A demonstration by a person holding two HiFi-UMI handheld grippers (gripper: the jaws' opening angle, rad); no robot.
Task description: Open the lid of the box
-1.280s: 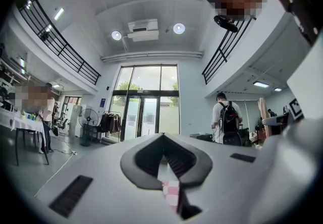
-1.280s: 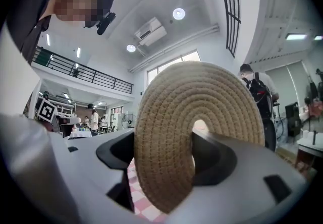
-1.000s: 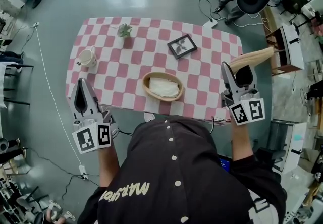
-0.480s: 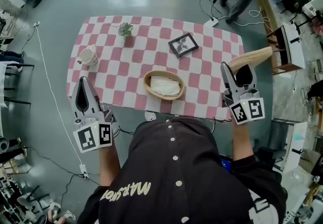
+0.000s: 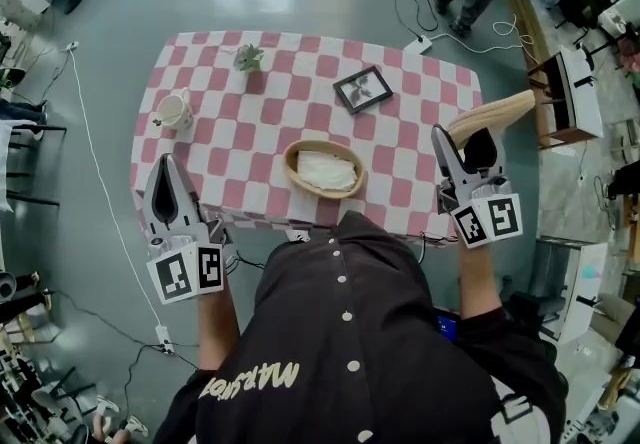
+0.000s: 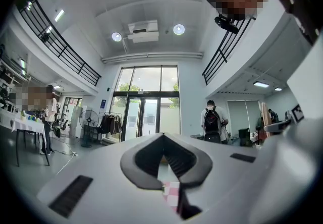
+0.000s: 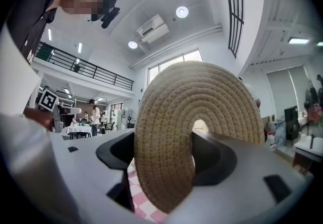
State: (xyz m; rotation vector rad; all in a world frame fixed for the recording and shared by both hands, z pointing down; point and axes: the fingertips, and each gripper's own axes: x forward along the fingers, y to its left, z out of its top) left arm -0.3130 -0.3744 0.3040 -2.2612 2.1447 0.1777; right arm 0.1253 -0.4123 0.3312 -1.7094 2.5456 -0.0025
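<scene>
Your right gripper point(image 5: 468, 144) is past the table's right edge, jaws clamped on the round woven lid point(image 5: 492, 113). Your left gripper point(image 5: 166, 170) hovers at the near left corner, closed and empty. The open woven box point(image 5: 289, 164) sits mid-table on the checked cloth point(image 5: 300, 97), with unidentifiable white contents; your torso hides the near edge.
</scene>
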